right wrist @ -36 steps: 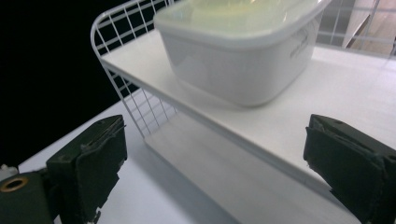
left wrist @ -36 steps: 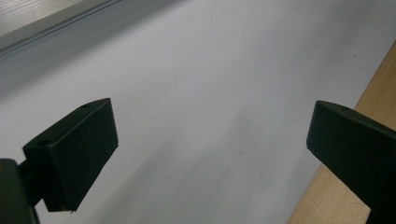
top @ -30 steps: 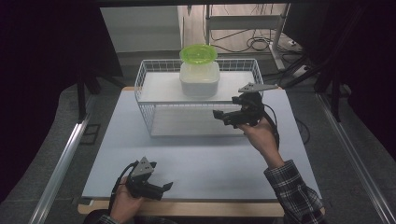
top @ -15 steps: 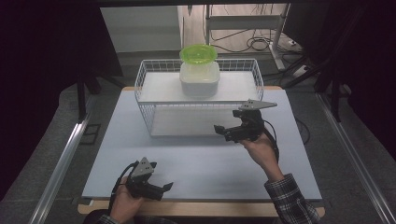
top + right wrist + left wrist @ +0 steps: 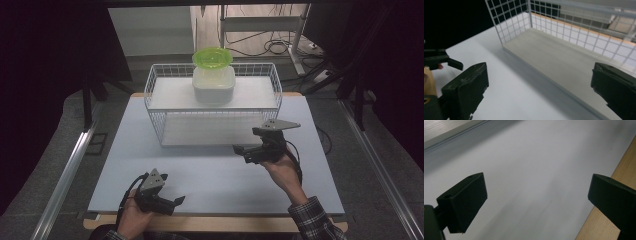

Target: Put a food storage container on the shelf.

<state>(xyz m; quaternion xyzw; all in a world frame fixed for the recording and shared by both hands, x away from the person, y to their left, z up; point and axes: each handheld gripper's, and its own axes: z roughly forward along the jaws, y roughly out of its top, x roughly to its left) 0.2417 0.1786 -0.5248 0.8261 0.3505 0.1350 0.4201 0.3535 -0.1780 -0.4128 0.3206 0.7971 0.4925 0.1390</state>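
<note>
Rack (image 5: 165, 127) (wire, container (image 5: 214, 84) on top) fronts right tool (image 5: 241, 151).

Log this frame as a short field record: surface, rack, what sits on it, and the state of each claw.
surface: pale mat on a wooden table
rack: white wire shelf at the far side of the mat
on top shelf: translucent container with a green bowl on it
lower shelf: bare
left claw: open, empty, near the front edge
right claw: open, empty, at the rack's front right

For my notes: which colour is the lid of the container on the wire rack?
Bright green; the lid shows best in the high view.
</note>
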